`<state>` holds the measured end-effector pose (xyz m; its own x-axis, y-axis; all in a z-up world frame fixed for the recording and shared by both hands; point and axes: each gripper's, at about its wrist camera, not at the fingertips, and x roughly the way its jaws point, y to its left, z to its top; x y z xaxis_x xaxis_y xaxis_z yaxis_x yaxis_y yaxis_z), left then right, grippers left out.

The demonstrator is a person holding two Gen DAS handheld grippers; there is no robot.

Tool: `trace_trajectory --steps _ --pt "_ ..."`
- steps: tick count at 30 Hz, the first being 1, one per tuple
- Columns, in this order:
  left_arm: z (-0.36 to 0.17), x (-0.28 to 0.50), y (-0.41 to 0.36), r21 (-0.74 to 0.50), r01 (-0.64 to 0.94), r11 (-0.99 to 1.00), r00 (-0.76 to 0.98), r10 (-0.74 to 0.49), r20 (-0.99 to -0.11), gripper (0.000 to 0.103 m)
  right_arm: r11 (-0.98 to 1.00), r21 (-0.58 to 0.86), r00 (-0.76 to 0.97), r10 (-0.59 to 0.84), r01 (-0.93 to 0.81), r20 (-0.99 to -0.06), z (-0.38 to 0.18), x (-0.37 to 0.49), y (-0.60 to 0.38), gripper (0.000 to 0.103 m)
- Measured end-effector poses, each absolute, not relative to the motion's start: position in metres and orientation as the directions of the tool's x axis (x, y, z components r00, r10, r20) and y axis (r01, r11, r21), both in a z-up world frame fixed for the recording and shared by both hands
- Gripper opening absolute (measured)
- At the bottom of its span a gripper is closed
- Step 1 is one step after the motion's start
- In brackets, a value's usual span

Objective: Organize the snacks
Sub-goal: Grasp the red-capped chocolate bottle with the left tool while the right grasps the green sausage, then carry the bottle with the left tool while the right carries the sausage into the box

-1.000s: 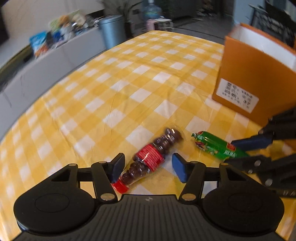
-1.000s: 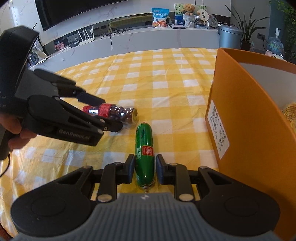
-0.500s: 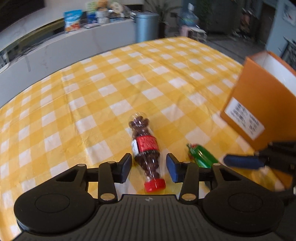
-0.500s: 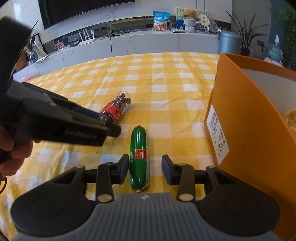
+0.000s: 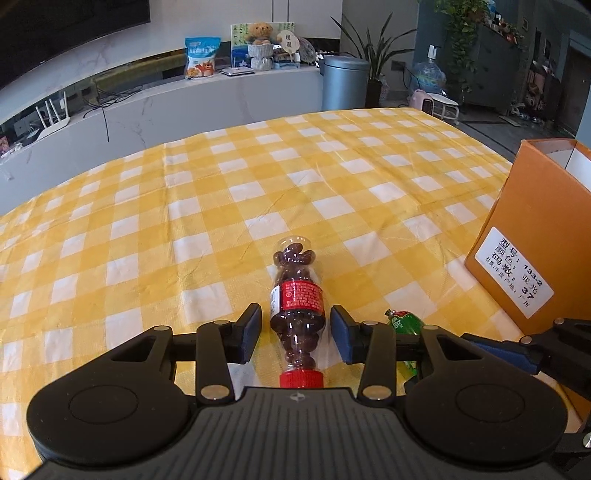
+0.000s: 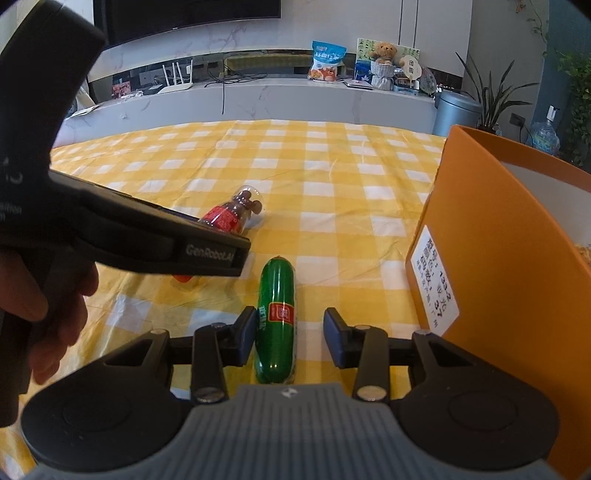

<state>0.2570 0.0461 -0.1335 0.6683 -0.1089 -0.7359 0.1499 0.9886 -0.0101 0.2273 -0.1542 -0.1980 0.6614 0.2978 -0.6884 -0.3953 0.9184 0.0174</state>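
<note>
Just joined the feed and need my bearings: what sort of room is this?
Probably a home living or dining room: a table under a yellow checked cloth, a TV over a long white counter, houseplants.

Yellow-white checked tablecloth [image 5: 221, 206]; orange box [image 6: 498, 258]; green sausage [image 6: 277, 317]; red-capped bottle [image 5: 297, 306].

A clear candy bottle [image 5: 297, 309] with red label and cap lies on the checked tablecloth [image 5: 221, 206], a green sausage [image 6: 277, 317] just beside it, near the orange box [image 6: 509, 266].

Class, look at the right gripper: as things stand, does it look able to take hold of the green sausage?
Probably yes. The green sausage lies on the tablecloth between the right gripper's open jaws, with nothing across it; the orange box stands clear to one side.
</note>
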Motion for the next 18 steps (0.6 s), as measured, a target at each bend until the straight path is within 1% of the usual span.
trace_trajectory --steps 1,3,4,7,9,13,18 --pt "-0.133 0.257 0.046 -0.014 0.136 0.991 0.669 -0.103 -0.736 0.040 0.917 0.017 0.663 0.301 -0.399 -0.685 -0.198 0.227 -0.154 0.037" --pt "-0.133 0.256 0.047 -0.023 0.120 0.993 0.672 -0.098 -0.734 0.035 0.914 0.007 0.670 0.302 -0.405 -0.678 -0.199 0.225 -0.154 0.031" --pt "-0.133 0.256 0.046 -0.019 0.119 0.993 0.672 -0.095 -0.734 0.035 0.911 0.002 0.671 0.305 -0.412 -0.676 -0.199 0.224 -0.153 0.021" --pt "-0.131 0.257 0.044 0.002 0.139 0.990 0.665 -0.092 -0.741 0.034 0.906 -0.004 0.662 0.306 -0.423 -0.684 -0.197 0.224 -0.151 0.021" --pt "-0.130 0.256 0.045 -0.003 0.137 0.991 0.657 -0.093 -0.748 0.034 0.905 0.016 0.647 0.316 -0.424 -0.694 -0.195 0.225 -0.152 0.021" --pt "-0.129 0.247 0.050 -0.032 0.110 0.993 0.652 -0.096 -0.752 0.034 0.906 0.069 0.616 0.337 -0.417 -0.712 -0.191 0.228 -0.156 0.020" --pt "-0.121 0.225 0.059 -0.090 0.068 0.994 0.657 -0.113 -0.745 0.034 0.897 0.099 0.596 0.365 -0.430 -0.715 -0.185 0.223 -0.158 0.020"
